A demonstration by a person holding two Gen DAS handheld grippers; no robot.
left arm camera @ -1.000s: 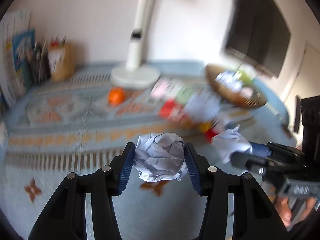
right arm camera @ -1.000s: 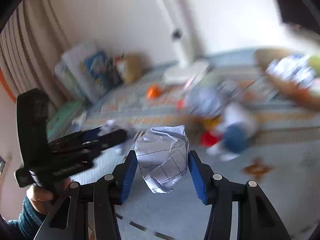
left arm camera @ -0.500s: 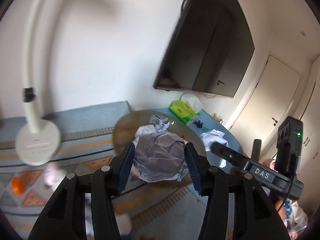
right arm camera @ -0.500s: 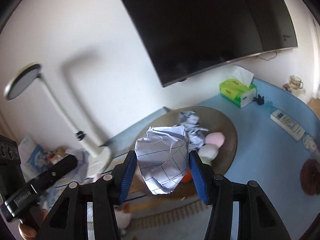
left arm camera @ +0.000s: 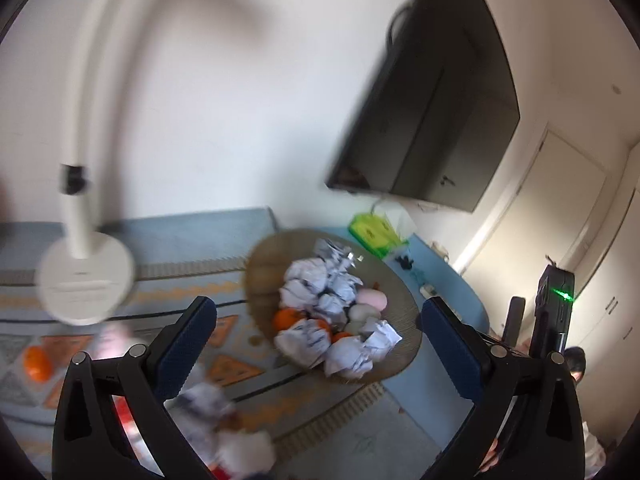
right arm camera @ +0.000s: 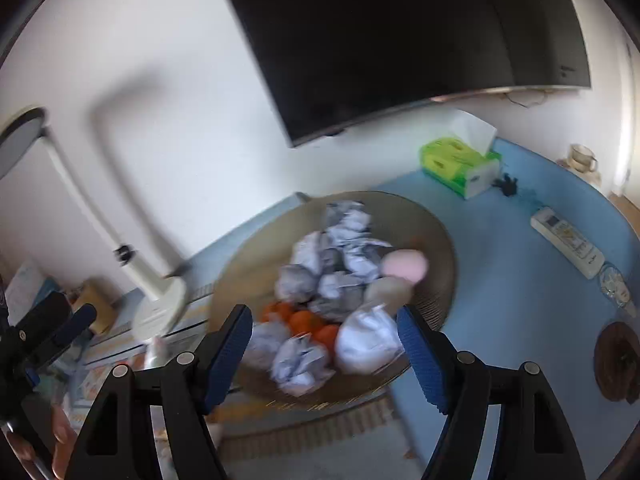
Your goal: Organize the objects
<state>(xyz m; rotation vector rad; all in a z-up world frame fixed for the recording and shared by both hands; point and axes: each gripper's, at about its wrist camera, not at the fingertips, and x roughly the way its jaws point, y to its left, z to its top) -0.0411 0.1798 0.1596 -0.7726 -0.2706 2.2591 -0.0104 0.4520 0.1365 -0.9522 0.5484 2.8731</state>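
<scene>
A round woven basket [left arm camera: 260, 268] [right arm camera: 436, 240] stands on the table and holds several crumpled paper balls [left arm camera: 320, 284] [right arm camera: 364, 340], oranges [left arm camera: 286, 318] [right arm camera: 304, 322] and two pale egg-shaped things [left arm camera: 372, 300] [right arm camera: 404, 262]. My left gripper [left arm camera: 320, 344] hangs above and in front of the basket, open wide and empty. My right gripper [right arm camera: 324, 352] is also open and empty just above the basket's near rim. More paper balls [left arm camera: 208, 404] and an orange [left arm camera: 37, 363] lie on the patterned runner to the left.
A white desk lamp [left arm camera: 84, 284] [right arm camera: 160, 304] stands left of the basket. A green tissue box [left arm camera: 374, 232] [right arm camera: 456, 160], a remote [right arm camera: 566, 242] and a cup [right arm camera: 582, 156] sit on the blue table to the right. A dark TV [right arm camera: 400, 40] hangs on the wall.
Both grippers were shut on crumpled paper balls; now both are open and empty, and the balls lie in the basket. Both views swung from the runner to the basket.
</scene>
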